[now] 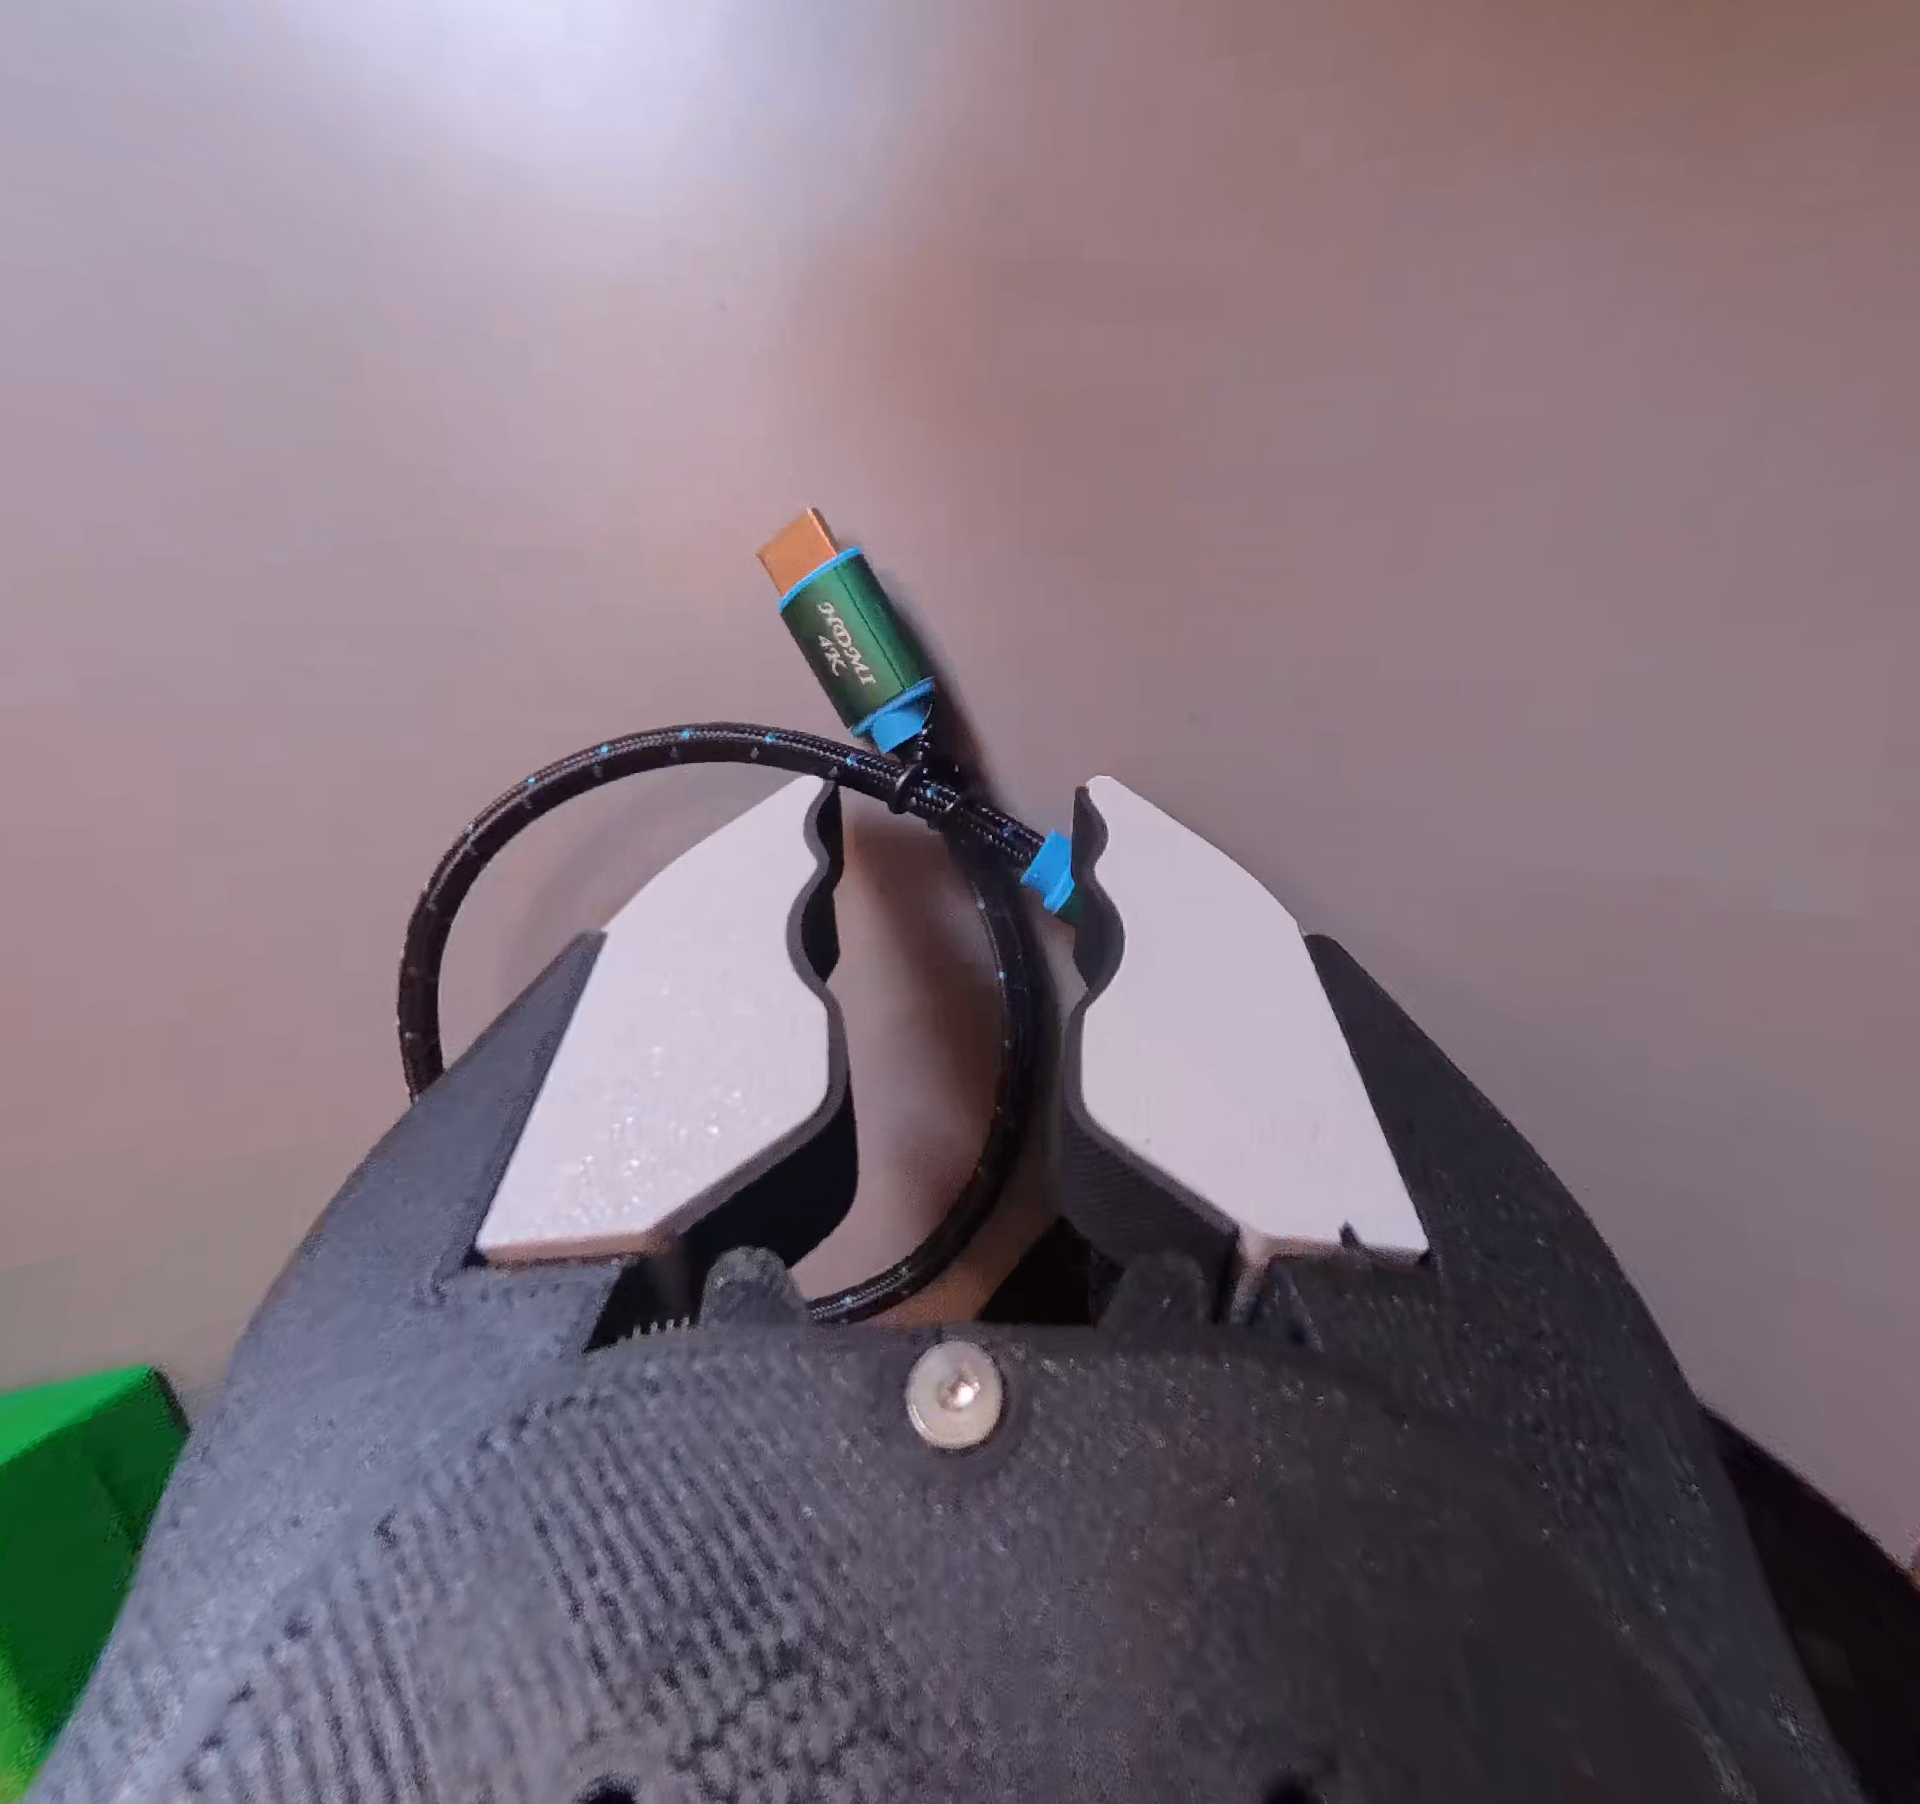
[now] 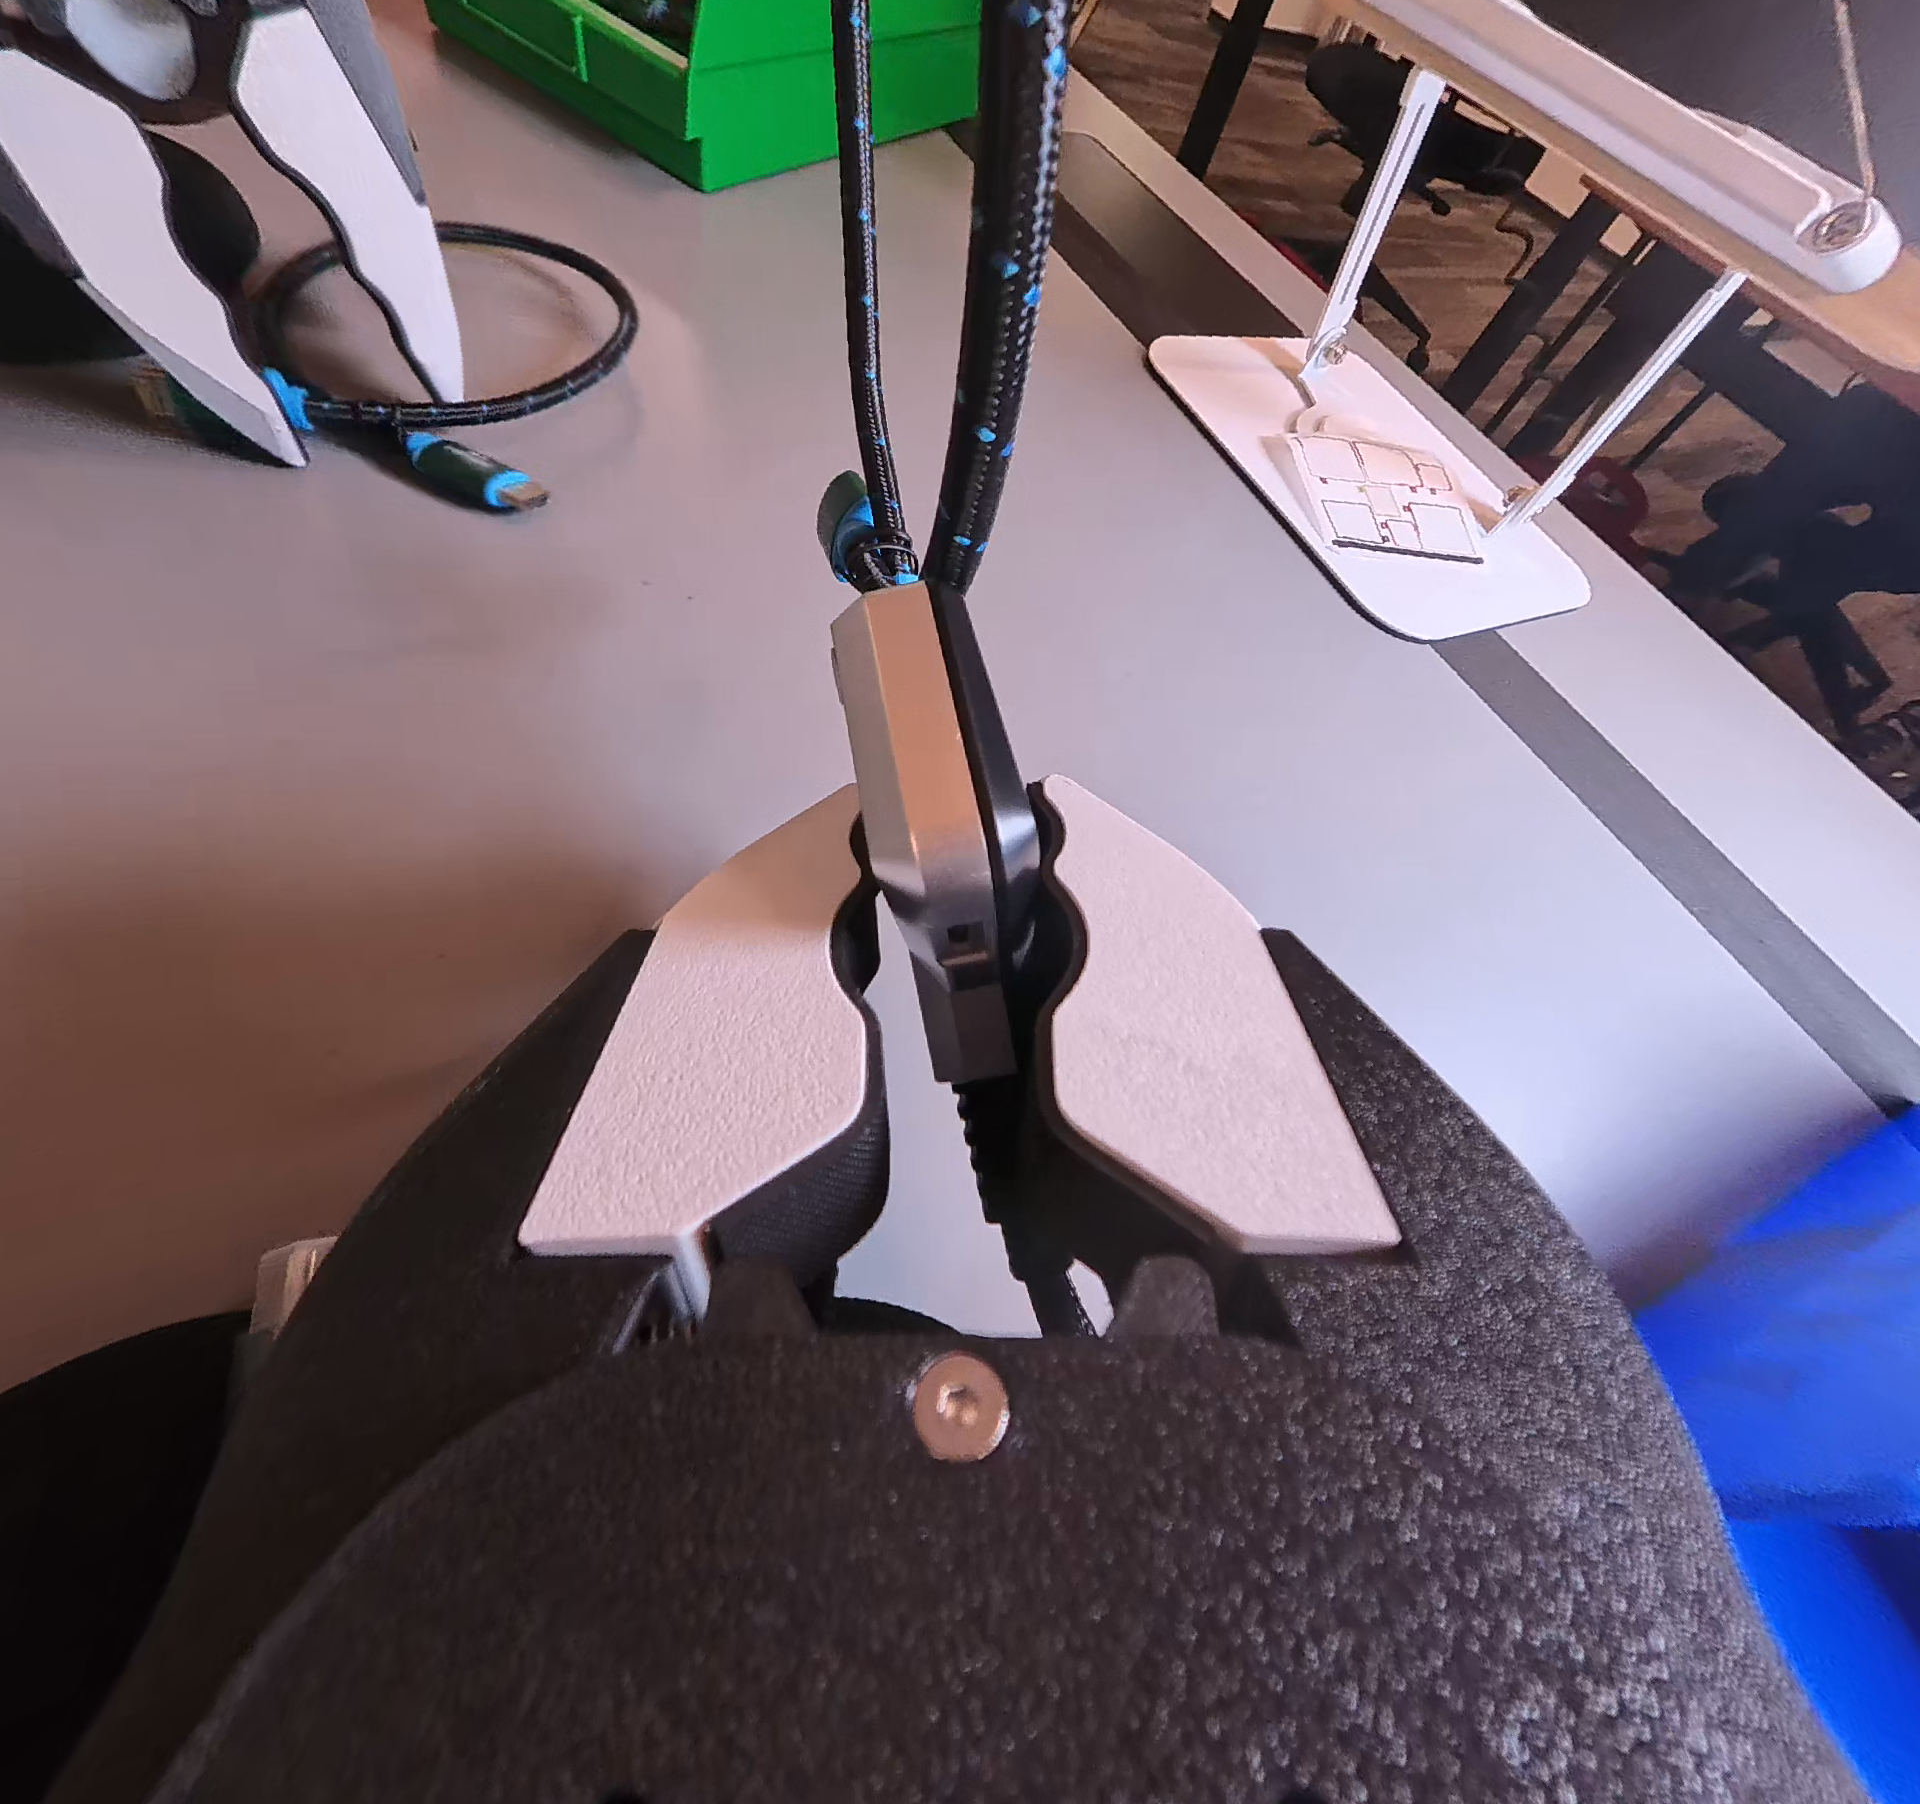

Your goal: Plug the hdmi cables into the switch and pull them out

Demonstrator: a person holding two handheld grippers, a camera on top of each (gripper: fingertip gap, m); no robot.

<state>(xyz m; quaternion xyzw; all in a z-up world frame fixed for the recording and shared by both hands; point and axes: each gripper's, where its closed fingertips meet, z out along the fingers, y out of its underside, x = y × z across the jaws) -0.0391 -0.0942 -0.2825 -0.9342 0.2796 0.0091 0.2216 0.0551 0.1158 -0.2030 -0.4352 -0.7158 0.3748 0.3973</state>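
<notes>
Braided black cable (image 1: 717,746) lay looped between the left gripper's (image 1: 956,819) parted fingers, plug (image 1: 847,637) pointing to 11 o'clock; right gripper (image 2: 951,819) clenched a grey adapter (image 2: 914,767).

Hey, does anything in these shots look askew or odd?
Yes. The grey adapter sits tilted in the right gripper, with a braided cable bundle dangling off its far end. On the table, another looped cable lies between the left gripper's open jaws, one green plug pointing away.
</notes>
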